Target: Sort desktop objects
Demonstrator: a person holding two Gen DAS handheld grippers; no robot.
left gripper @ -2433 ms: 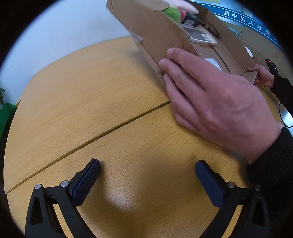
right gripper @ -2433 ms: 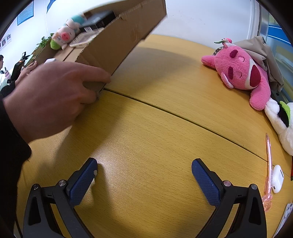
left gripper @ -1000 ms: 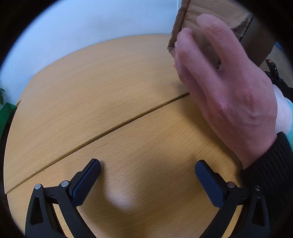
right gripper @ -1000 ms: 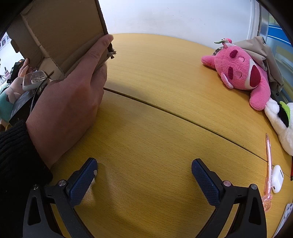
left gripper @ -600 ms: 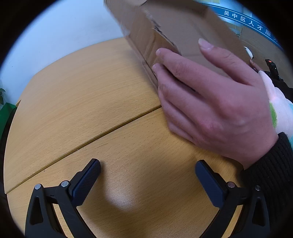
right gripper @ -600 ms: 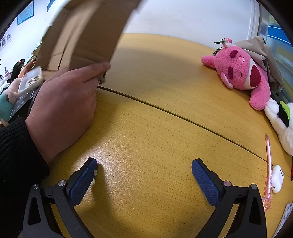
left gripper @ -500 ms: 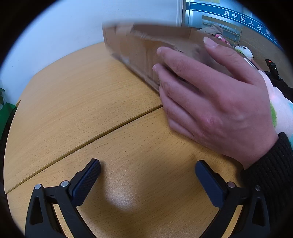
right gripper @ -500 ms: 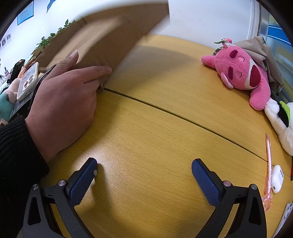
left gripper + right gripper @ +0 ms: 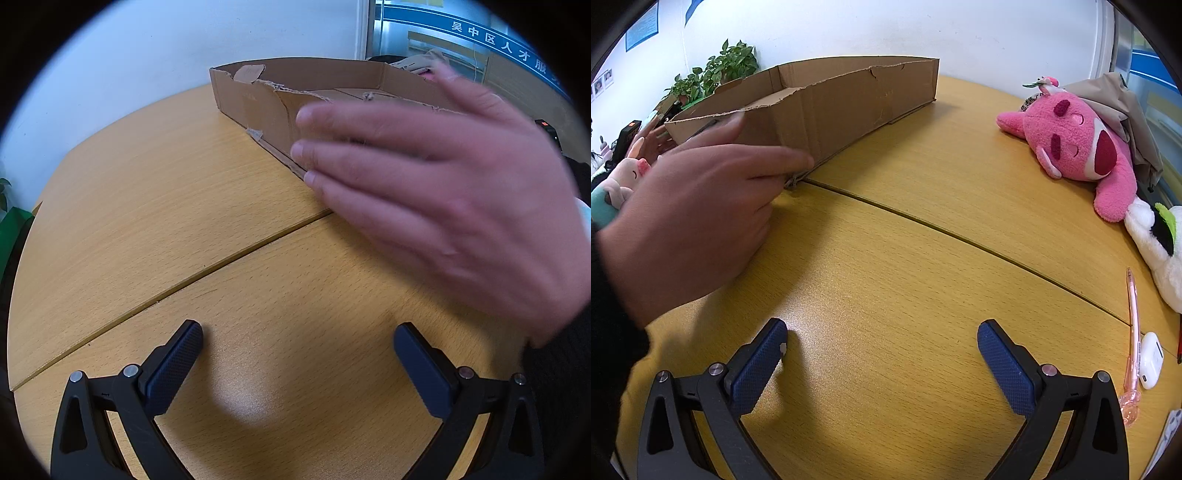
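A shallow cardboard box (image 9: pixel 280 103) lies flat on the wooden table (image 9: pixel 166 206); it also shows in the right wrist view (image 9: pixel 842 103). A bare hand (image 9: pixel 436 206) rests against its near side, also seen in the right wrist view (image 9: pixel 694 210). My left gripper (image 9: pixel 297 349) is open and empty, low over the table. My right gripper (image 9: pixel 881 345) is open and empty. A pink plush (image 9: pixel 1078 144), a white plush (image 9: pixel 1156 240), a pink pen (image 9: pixel 1132 332) and a white earbud case (image 9: pixel 1150 360) lie at the right.
A small pig plush (image 9: pixel 624 177) lies at the far left behind the hand. A beige cloth (image 9: pixel 1115 107) lies behind the pink plush. A potted plant (image 9: pixel 720 70) stands beyond the box. The table's seam (image 9: pixel 960 236) runs across ahead of the right gripper.
The hand tipped the box up, then set it down flat on the table, and is now drawing back. Both grippers have stayed still and open.
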